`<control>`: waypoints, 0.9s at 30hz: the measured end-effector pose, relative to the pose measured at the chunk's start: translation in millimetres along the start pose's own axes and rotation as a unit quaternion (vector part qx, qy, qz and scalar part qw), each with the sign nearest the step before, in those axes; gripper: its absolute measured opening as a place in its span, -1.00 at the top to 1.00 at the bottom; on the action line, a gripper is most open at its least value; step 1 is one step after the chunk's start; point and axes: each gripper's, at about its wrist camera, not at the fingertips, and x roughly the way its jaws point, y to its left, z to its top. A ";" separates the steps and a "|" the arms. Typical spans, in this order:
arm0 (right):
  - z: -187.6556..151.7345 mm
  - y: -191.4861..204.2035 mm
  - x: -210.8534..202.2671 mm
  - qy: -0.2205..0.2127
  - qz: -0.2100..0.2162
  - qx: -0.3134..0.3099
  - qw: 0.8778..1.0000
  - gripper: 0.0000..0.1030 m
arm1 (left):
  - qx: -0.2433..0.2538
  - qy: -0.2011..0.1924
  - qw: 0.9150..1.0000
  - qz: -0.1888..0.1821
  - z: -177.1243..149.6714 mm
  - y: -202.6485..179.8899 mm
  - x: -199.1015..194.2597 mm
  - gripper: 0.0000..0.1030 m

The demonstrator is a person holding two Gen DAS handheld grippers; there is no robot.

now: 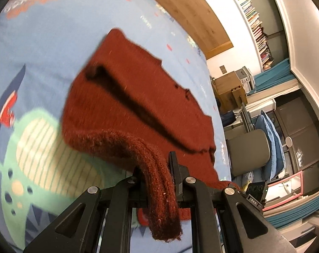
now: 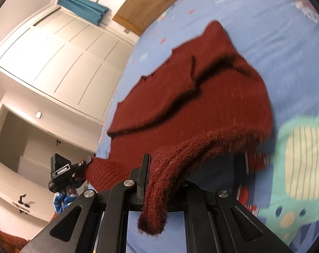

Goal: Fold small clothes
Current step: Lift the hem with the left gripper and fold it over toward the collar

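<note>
The dark red ribbed knitted sweater [image 1: 127, 88] is stretching away from both grippers across the blue cartoon-printed bedsheet [image 1: 43, 52], its lifted near hem running sideways between them. The left gripper [image 1: 157, 175] and right gripper [image 2: 165, 175] are each clamping a bunched hem corner, equally near the sweater.

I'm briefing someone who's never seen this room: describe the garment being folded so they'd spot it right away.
Start at the light blue cartoon-print bedsheet covering the bed. On it lies a dark red knitted sweater, its near edge lifted and pinched by the left gripper and right gripper. It is the only solid rust-red, ribbed wool thing on the pale printed sheet.
</note>
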 end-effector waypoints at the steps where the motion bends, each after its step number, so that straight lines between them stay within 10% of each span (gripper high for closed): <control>1: 4.9 1.3 -0.1 -0.003 0.000 -0.002 1.000 0.82 | 0.003 -0.004 1.000 0.000 4.9 -2.3 0.8 0.80; 11: 71.2 12.9 -2.9 -0.044 -0.013 -0.031 0.998 0.82 | 0.030 -0.036 0.999 0.010 62.9 -18.3 21.7 0.80; 27: 149.2 -24.8 68.8 -0.032 -0.076 0.024 0.996 0.76 | 0.018 -0.006 0.992 0.126 124.1 20.1 107.5 0.79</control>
